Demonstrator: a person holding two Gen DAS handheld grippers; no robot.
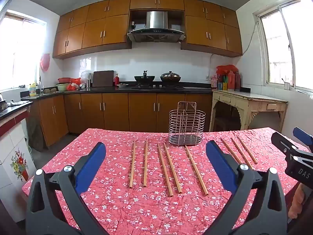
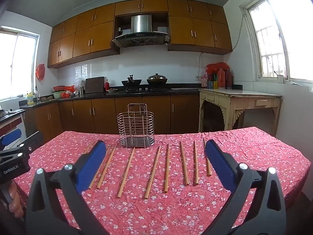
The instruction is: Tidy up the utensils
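Both grippers' fingers spread wide, empty; right view alone shows rightmost chopstick point(image 2: 207, 160) past wire caddy point(image 2: 135, 129).

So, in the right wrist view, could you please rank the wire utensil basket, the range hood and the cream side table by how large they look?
1. Cream side table, widest in the frame.
2. Range hood.
3. Wire utensil basket; it sits nearer the camera, so true sizes stay unsure.

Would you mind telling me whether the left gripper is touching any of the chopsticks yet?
Apart. The left wrist view shows the left gripper with jaws wide open above the tablecloth, the chopsticks lying untouched between and beyond them.
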